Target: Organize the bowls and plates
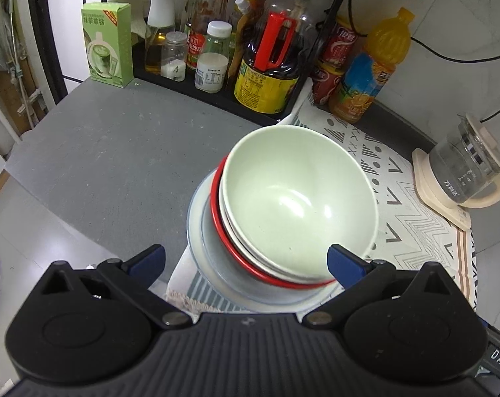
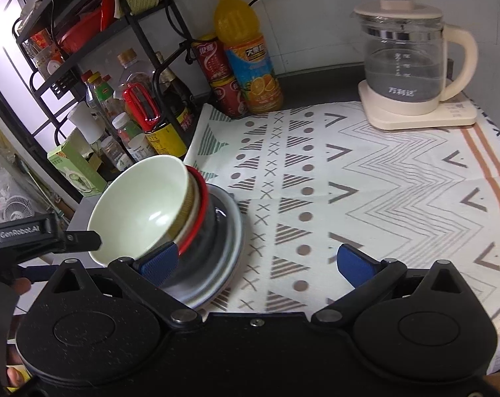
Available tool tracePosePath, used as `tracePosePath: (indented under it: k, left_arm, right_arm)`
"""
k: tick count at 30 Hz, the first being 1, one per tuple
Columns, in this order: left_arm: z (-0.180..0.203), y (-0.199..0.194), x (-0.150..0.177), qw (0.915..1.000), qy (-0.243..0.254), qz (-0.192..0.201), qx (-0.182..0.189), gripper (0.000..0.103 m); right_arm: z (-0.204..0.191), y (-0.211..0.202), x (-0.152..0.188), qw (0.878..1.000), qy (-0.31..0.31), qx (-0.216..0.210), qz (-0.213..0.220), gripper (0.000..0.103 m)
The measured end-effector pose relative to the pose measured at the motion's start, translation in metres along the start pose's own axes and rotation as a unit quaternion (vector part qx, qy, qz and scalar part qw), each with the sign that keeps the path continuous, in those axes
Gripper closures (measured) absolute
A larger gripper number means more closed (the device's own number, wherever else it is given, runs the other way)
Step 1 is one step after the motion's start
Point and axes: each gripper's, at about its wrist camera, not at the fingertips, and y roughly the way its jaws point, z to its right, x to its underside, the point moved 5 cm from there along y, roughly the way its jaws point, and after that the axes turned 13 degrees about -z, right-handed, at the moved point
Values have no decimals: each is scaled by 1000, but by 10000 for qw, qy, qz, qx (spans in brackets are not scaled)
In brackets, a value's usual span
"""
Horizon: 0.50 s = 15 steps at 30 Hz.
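A: Now, left view. Left gripper (image 1: 246,264) spread wide, holding nothing. Stack (image 1: 283,218) dead ahead between the fingers: green bowl (image 1: 299,195) on top, tilted, over a red-rimmed bowl (image 1: 236,251), on a plate (image 1: 197,231), at the cloth's (image 1: 415,218) edge.

B: Right view?

A: Right gripper (image 2: 256,261) also apart, empty. Stack (image 2: 170,218) sits ahead-left, beside its left finger. Left gripper (image 2: 51,238) looks nearer, squarely lined up.

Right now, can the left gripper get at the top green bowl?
Probably yes. The left gripper is open, and the pale green bowl sits uppermost on the stack directly ahead, its near rim between the pads. Nothing blocks it; the right gripper stands off to the side, also open.
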Motion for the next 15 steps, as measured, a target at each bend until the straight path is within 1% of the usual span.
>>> tracePosePath:
  k: [5,11,15]
  left_arm:
    - [9,-15,9,9998,132,117,100,0]
    - [15,-29,13,9987,316,253,316,0]
    - [14,-35,13,9972,511,306,461,0]
  right_arm:
    - [9,-17,2,9999,-6,35,116,0]
    - [10,-33,7,9995,136,129,252,0]
    - [7,-44,10,9982,196,360,435,0]
